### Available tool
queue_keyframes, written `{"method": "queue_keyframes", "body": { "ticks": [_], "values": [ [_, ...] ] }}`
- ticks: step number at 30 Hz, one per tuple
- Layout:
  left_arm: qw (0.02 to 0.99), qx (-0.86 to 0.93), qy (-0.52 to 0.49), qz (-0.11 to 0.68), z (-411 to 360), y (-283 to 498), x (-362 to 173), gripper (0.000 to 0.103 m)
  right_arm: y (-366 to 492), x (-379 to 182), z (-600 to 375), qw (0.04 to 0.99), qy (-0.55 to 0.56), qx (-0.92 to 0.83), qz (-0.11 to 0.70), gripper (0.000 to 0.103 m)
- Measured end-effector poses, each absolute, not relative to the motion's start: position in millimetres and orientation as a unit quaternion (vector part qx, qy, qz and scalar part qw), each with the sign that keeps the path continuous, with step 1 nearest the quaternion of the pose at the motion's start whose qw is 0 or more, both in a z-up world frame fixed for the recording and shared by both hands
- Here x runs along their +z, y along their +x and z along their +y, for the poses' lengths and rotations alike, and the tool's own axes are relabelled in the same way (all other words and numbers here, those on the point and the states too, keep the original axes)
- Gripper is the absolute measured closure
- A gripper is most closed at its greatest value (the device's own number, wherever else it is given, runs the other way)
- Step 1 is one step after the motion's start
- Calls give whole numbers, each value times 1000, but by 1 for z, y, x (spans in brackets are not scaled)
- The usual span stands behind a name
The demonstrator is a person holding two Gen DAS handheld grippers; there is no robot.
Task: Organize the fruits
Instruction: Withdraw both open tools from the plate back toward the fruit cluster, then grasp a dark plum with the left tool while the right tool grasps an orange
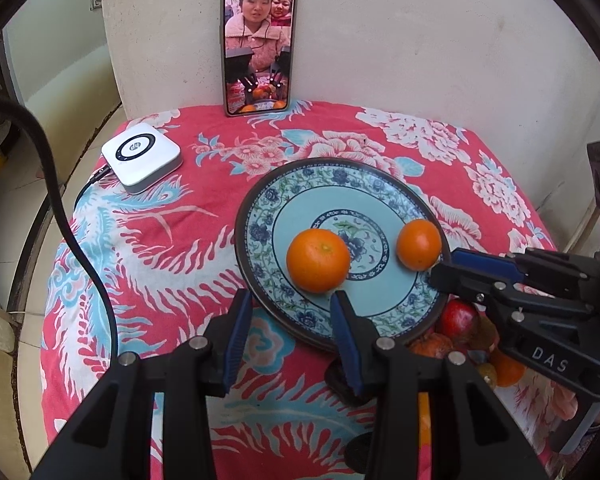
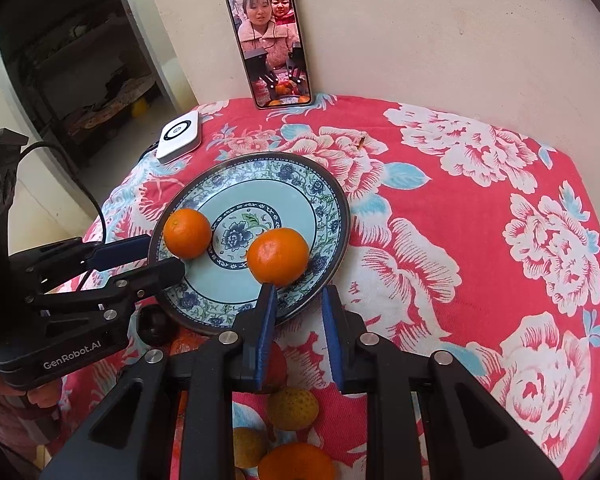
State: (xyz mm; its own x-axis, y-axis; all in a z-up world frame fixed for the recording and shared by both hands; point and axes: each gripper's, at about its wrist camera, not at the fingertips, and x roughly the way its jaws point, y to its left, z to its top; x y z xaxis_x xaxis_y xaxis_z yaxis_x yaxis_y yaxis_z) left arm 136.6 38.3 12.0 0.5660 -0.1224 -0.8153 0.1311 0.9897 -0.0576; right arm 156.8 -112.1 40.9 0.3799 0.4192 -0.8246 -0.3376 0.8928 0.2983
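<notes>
A blue-patterned plate (image 1: 384, 184) (image 2: 324, 200) on the red floral cloth holds two oranges. One orange (image 1: 318, 260) (image 2: 187, 233) lies just beyond my left gripper (image 1: 288, 300) (image 2: 158, 256), which is open and empty at the plate's near rim. The other orange (image 1: 419, 244) (image 2: 278, 255) lies just beyond my right gripper (image 2: 298, 292) (image 1: 444, 266), also open and empty. More fruit lies on the cloth below the plate: a red apple (image 1: 458, 318), oranges (image 2: 296, 462) and yellowish fruits (image 2: 293, 408).
A phone (image 1: 259, 46) (image 2: 270, 42) leans on the wall at the back. A white square device (image 1: 141, 157) (image 2: 179, 136) with a black cable (image 1: 56, 208) sits at the back left. The table edge drops off on the left.
</notes>
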Motion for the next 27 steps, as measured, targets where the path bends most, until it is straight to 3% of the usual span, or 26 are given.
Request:
{"method": "queue_keyframes", "body": {
  "ticks": [9,27],
  "values": [
    [886,-74,-4,458,42,134,17,60,153,44,-111,832,44,236,500,72],
    [894,-74,-16,441,44,69,55,48,86,86,-131,856,20,225,465,57]
  ]
}}
